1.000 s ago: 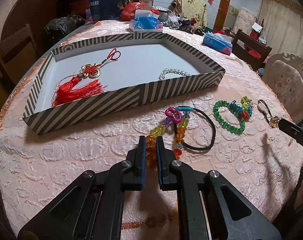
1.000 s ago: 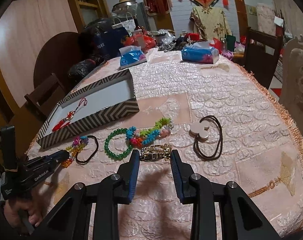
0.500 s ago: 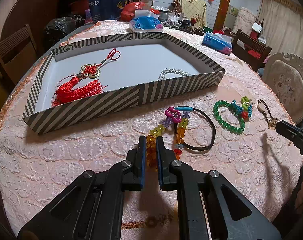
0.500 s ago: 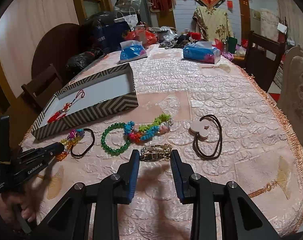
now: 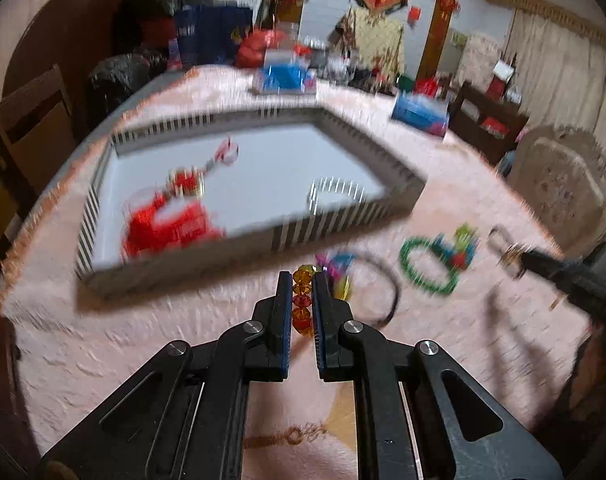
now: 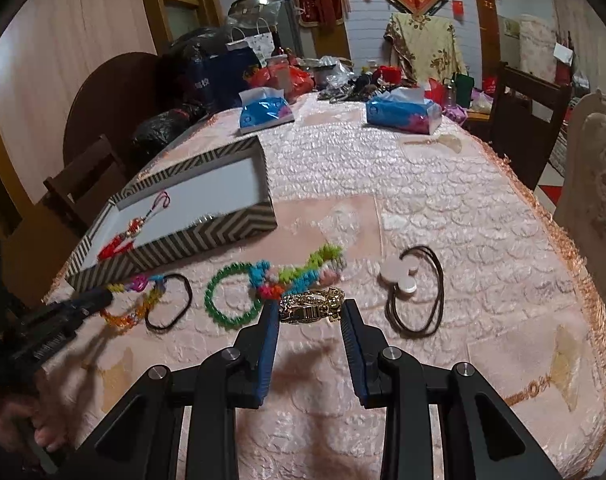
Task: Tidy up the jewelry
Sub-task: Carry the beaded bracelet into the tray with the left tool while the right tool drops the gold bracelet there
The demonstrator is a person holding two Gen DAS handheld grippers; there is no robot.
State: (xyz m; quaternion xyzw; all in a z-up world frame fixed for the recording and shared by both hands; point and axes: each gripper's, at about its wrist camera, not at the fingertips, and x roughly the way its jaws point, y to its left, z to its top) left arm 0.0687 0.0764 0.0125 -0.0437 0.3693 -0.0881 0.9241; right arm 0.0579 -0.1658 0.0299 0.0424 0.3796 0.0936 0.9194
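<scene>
My left gripper [image 5: 302,277] is shut on a strand of orange and yellow beads [image 5: 301,300], whose gripped end is lifted off the pink tablecloth. The strand trails to a pink charm and a black cord loop [image 6: 183,296]. In the right wrist view the left gripper [image 6: 103,300] is at the far left, just short of the striped tray [image 6: 207,236]. The tray holds a red tassel [image 5: 167,224] and a silver bracelet [image 5: 335,188]. My right gripper [image 6: 310,307] is shut on a gold bracelet [image 6: 303,312] low over the cloth.
A green bead bracelet [image 6: 211,300] and a multicoloured braided one [image 6: 303,272] lie between the two grippers. A brown cord with white discs [image 6: 403,280] lies to the right. Two blue tissue packs [image 6: 265,112] stand at the back. Chairs ring the table.
My left gripper has risen with the bead strand, and its view is now blurred by the motion. The right gripper has stayed put on the gold bracelet.
</scene>
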